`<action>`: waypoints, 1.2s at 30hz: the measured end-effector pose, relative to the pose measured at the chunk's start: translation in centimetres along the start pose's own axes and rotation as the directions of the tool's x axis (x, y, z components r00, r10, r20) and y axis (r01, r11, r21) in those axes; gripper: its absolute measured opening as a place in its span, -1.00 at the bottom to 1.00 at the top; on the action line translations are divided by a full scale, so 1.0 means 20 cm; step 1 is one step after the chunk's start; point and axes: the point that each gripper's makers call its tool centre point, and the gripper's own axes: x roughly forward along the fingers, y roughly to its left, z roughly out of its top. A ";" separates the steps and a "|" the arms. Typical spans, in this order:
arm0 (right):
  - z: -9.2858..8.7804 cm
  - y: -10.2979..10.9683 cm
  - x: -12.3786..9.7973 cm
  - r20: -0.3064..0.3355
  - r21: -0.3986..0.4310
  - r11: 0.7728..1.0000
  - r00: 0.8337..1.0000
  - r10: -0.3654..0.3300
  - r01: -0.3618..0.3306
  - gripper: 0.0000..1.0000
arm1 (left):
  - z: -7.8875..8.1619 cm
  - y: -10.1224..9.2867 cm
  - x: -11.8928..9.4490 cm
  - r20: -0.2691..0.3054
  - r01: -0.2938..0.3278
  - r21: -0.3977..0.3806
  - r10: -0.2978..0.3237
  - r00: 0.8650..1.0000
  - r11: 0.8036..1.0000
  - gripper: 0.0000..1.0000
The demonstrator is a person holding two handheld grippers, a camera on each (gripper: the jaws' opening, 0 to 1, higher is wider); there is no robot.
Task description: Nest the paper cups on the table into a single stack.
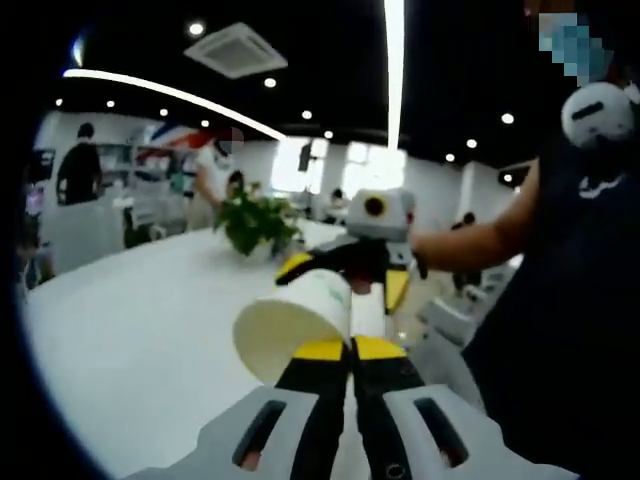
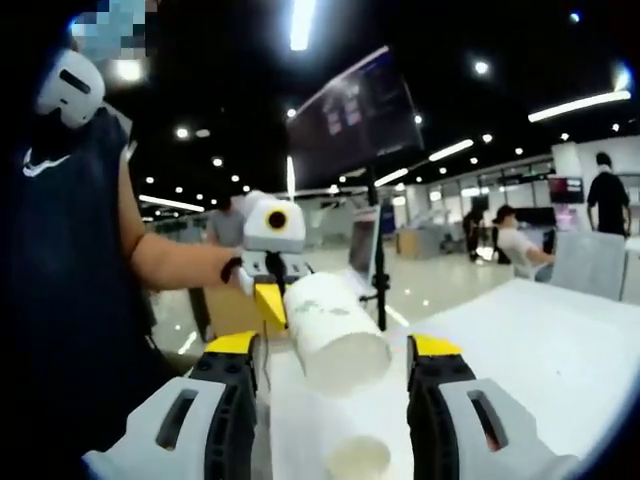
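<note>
In the left gripper view, a paper cup (image 1: 300,322) lies on its side just past the tips of the left gripper (image 1: 349,348), up above the table (image 1: 130,330). The right gripper (image 1: 352,270) is behind the cup (a person's arm reaches to it from the right). A plant (image 1: 257,222) stands farther back on the table. In the right gripper view, the cup hangs between that gripper's two jaws, and a second cup (image 2: 357,458) stands below it.
</note>
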 end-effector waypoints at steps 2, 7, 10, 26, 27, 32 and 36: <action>-0.03 -0.03 -0.02 -0.017 -0.003 1.000 1.000 -0.026 0.026 0.29 | 0.01 -0.01 0.00 -0.019 0.000 0.013 0.000 1.000 1.000 -1.00; -0.09 -0.09 -0.08 -0.027 -0.004 0.995 0.995 -0.100 0.100 0.75 | 0.01 0.01 0.01 -0.095 -0.014 0.072 0.020 0.995 0.997 -1.00; -0.13 -0.12 -0.11 -0.041 -0.004 0.990 0.990 -0.138 0.138 0.92 | -0.01 0.02 0.03 -0.175 -0.018 0.098 0.035 0.984 0.995 -1.00; -0.33 -0.28 -0.43 -0.109 -0.028 0.941 0.935 -0.337 0.336 1.00 | -0.11 0.07 0.11 -0.666 0.024 0.259 0.160 0.729 0.966 -1.00; -0.34 -0.29 -0.45 -0.113 -0.025 0.939 0.932 -0.343 0.343 1.00 | -0.12 0.07 0.11 -0.703 0.050 0.277 0.167 0.692 0.960 -1.00; -0.37 -0.29 -0.51 -0.107 0.002 0.929 0.924 -0.368 0.370 1.00 | -0.11 0.05 0.14 -0.766 0.095 0.312 0.191 0.613 0.945 -1.00; -0.41 -0.29 -0.54 -0.113 0.017 0.921 0.916 -0.384 0.389 1.00 | -0.11 0.06 0.14 -0.837 0.145 0.347 0.236 0.493 0.926 -1.00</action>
